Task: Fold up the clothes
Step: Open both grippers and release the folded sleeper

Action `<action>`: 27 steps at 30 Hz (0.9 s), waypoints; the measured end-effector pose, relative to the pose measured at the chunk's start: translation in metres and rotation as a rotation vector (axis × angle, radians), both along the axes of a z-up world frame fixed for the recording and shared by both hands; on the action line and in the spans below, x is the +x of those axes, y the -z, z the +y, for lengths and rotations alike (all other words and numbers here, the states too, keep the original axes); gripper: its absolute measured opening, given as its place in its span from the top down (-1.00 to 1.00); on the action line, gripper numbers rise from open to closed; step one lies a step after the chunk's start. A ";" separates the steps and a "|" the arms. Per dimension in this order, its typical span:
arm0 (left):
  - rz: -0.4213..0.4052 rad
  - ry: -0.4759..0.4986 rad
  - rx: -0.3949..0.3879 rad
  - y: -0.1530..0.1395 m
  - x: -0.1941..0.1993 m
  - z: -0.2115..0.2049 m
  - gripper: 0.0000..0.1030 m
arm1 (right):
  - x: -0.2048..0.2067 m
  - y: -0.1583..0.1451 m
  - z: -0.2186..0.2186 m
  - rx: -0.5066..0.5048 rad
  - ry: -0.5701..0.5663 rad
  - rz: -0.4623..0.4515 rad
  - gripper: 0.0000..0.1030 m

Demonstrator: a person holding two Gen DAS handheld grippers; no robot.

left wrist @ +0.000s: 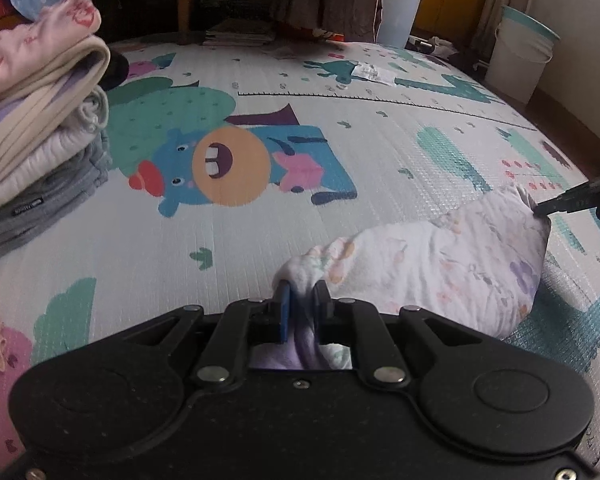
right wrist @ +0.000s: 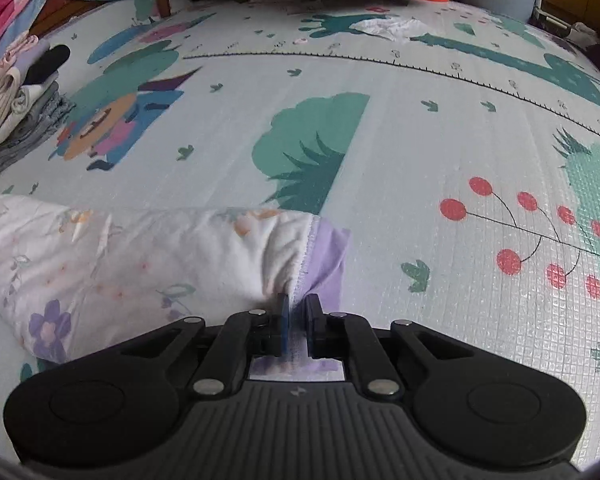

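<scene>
Stack of folded clothes [left wrist: 40,128] sits well left of the left claw [left wrist: 302,300]; both it and the right claw [right wrist: 296,312] are clamped on the floral garment [left wrist: 440,264], fold unfinished.

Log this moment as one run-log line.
left tongs: shut on white floral cloth garment | right tongs: shut on its other end | garment: stretched between | grey-topped folded stack: aside

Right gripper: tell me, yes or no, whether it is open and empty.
No: the right gripper is shut on the floral garment, pinching its white and purple edge between the pads.
</scene>
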State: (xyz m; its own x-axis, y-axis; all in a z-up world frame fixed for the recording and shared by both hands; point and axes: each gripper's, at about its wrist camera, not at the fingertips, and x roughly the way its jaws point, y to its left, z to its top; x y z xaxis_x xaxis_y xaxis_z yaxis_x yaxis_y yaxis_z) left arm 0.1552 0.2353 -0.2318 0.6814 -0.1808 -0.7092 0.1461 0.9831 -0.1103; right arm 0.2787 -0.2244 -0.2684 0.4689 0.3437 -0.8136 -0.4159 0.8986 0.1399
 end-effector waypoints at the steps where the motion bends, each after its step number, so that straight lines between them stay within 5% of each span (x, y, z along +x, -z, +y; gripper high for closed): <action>1: 0.013 0.004 0.016 0.002 0.002 -0.001 0.82 | -0.001 -0.002 0.000 -0.001 -0.005 -0.008 0.79; 5: 0.117 -0.021 0.052 0.033 0.023 0.006 0.81 | -0.004 0.000 -0.002 -0.003 0.004 -0.003 0.79; 9: 0.121 -0.038 0.073 0.039 0.030 0.001 0.81 | -0.010 0.006 0.004 -0.035 -0.004 0.007 0.79; 12: 0.145 -0.048 0.080 0.048 0.034 0.003 0.52 | -0.011 0.007 0.003 -0.030 0.007 0.016 0.79; 15: 0.052 -0.116 0.073 0.032 0.016 0.012 0.14 | -0.012 0.003 0.004 -0.027 0.011 0.013 0.74; 19: -0.084 -0.179 0.136 0.009 -0.018 0.013 0.16 | -0.023 -0.009 0.007 -0.036 -0.028 -0.051 0.57; 21: -0.127 -0.104 0.129 0.004 -0.033 -0.004 0.16 | -0.031 -0.018 0.009 -0.052 -0.065 -0.114 0.43; 27: -0.152 0.079 0.077 0.015 -0.029 -0.056 0.14 | -0.046 -0.034 0.034 -0.129 -0.162 -0.251 0.42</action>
